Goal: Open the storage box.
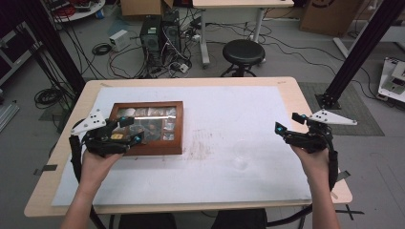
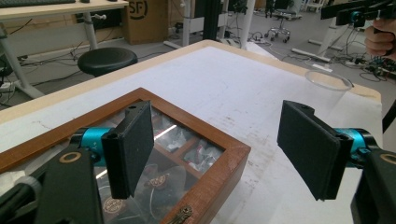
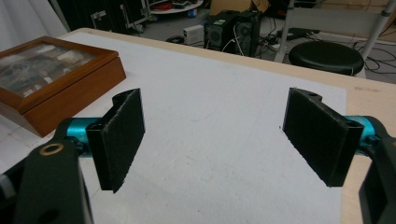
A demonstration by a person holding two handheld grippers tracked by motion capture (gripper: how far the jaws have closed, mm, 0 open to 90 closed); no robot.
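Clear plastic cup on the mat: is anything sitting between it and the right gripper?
Nothing visible does. The clear cup stands alone on the white mat, with bare mat between it and the open right gripper. The wooden box lies on the cup's far side, under the left gripper.

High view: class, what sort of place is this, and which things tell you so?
Probably a lab or workshop, not a home: computer towers stand on the floor amid loose cables, black frame posts flank the table, and cardboard boxes sit behind.

Left hand-held gripper [image 1: 128, 130] and right hand-held gripper [image 1: 285, 122] both gape wide, gripping nothing, well apart
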